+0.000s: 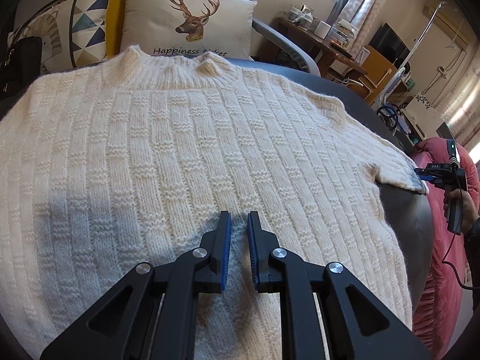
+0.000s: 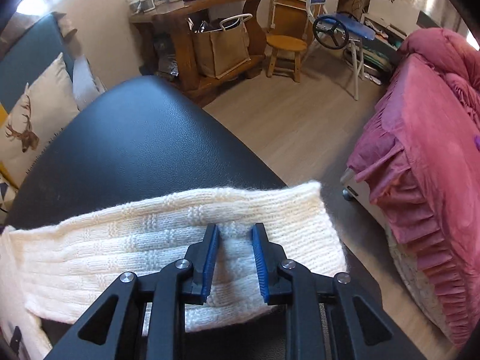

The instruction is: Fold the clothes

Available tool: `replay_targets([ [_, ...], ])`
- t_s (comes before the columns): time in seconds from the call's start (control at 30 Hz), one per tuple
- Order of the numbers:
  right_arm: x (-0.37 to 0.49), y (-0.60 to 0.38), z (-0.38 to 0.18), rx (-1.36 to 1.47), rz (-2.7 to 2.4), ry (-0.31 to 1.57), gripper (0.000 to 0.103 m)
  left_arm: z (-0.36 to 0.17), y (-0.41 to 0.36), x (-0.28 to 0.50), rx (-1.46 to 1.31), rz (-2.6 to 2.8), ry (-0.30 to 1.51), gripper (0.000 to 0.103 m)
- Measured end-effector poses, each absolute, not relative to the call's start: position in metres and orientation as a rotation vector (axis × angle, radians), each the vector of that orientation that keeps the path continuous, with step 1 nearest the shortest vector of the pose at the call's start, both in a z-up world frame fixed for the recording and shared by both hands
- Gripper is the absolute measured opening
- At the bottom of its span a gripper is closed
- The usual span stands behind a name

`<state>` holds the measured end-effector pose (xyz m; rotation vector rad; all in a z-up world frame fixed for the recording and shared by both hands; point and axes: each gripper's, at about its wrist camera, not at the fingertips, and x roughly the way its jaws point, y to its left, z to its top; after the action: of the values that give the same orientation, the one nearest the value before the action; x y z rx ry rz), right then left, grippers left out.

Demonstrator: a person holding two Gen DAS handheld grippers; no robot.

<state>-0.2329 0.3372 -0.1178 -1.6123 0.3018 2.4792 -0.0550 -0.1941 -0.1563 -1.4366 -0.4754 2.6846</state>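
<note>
Cream knit sweater (image 1: 186,156) spread flat on dark sofa seat (image 2: 144,138), collar toward deer cushion (image 1: 189,21). Left tool (image 1: 239,219) nearly closed, gripping nothing, over sweater body. Right tool (image 2: 235,231) slightly parted, released, above sleeve (image 2: 186,240) at seat's edge. Pink bed (image 2: 426,156) nearby.

A cream sweater (image 1: 186,138) knitted in ribbed checker blocks is lying on a black leather seat (image 2: 144,144), a beige deer-print pillow (image 1: 186,18) is sitting far behind, and a pink ruffled bedspread (image 2: 420,150) is showing right.
</note>
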Motion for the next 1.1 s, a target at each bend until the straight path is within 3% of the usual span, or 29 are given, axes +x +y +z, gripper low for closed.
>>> replay_targets([
  [0.23,-0.239,0.264,-0.090,-1.645,2.759,0.150,0.025,-0.155,-0.191,-0.056,-1.442,2.694,-0.456,0.012],
  [0.4,-0.263,0.193,-0.108,-1.785,2.858,-0.016,0.025,-0.156,-0.190,-0.057,-1.448,2.705,-0.449,0.012],
  [0.63,-0.283,0.168,-0.114,-1.765,2.826,0.050,0.027,-0.138,-0.193,-0.068,-1.396,2.756,-0.468,0.013],
  [0.87,-0.258,0.060,-0.098,-1.856,3.117,-0.150,0.027,-0.113,-0.149,-0.149,-1.342,2.726,-0.222,0.013],
  [1.1,-0.253,0.004,-0.115,-1.967,3.201,-0.100,0.026,-0.139,-0.133,-0.218,-1.514,2.736,-0.089,0.013],
])
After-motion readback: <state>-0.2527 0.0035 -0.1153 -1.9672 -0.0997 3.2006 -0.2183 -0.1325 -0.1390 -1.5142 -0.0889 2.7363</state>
